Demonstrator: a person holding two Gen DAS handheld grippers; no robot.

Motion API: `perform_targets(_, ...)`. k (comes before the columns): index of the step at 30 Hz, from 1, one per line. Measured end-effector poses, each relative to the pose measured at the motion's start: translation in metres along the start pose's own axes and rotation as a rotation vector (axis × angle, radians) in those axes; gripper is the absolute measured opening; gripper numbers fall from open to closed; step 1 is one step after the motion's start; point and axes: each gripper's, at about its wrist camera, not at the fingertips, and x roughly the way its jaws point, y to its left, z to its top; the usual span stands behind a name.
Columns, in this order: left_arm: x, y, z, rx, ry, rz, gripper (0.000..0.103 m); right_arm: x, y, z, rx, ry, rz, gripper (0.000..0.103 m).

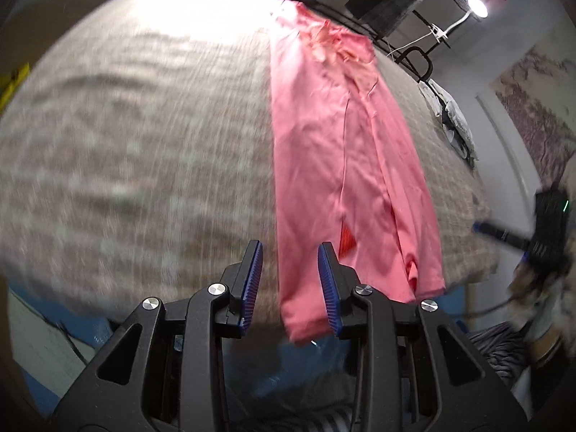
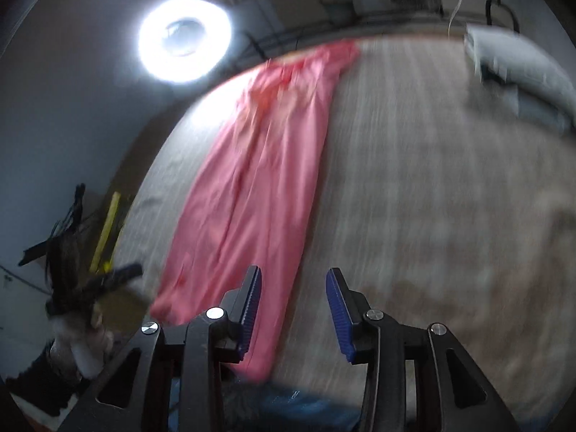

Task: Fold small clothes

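Pink trousers (image 1: pixel 324 165), folded lengthwise, lie stretched across a beige bedspread (image 1: pixel 126 144) from its far edge to its near edge. My left gripper (image 1: pixel 290 244) hovers open over the near leg hem, whose left edge shows between the blue pads without being pressed. In the right wrist view the trousers (image 2: pixel 259 187) run along the left part of the bedspread (image 2: pixel 432 198). My right gripper (image 2: pixel 294 271) is open just right of the hem, with only bedspread between its fingers. Each gripper shows blurred in the other's view: right gripper (image 1: pixel 504 234), left gripper (image 2: pixel 118 273).
A bright ring lamp (image 2: pixel 184 37) shines beyond the far side of the bed. Grey-white pillows (image 2: pixel 522 72) lie at the far right. A dark metal rail (image 1: pixel 342 14) runs along the far edge. A yellow object (image 2: pixel 106 226) stands left of the bed.
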Motion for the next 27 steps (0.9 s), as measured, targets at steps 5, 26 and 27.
perform_targets(5,0.005,0.004,-0.012,-0.030,0.037,-0.032,0.032,0.025,-0.014,-0.052,0.093,0.071,0.058,0.040)
perform_targets(26,-0.002,-0.015,-0.035,0.034,0.003,-0.072,0.001,0.066,0.012,-0.071,0.036,0.182,0.166,0.002)
perform_targets(27,-0.010,-0.014,-0.034,0.029,-0.017,-0.081,0.001,0.061,0.015,-0.072,0.029,0.171,0.169,0.001)
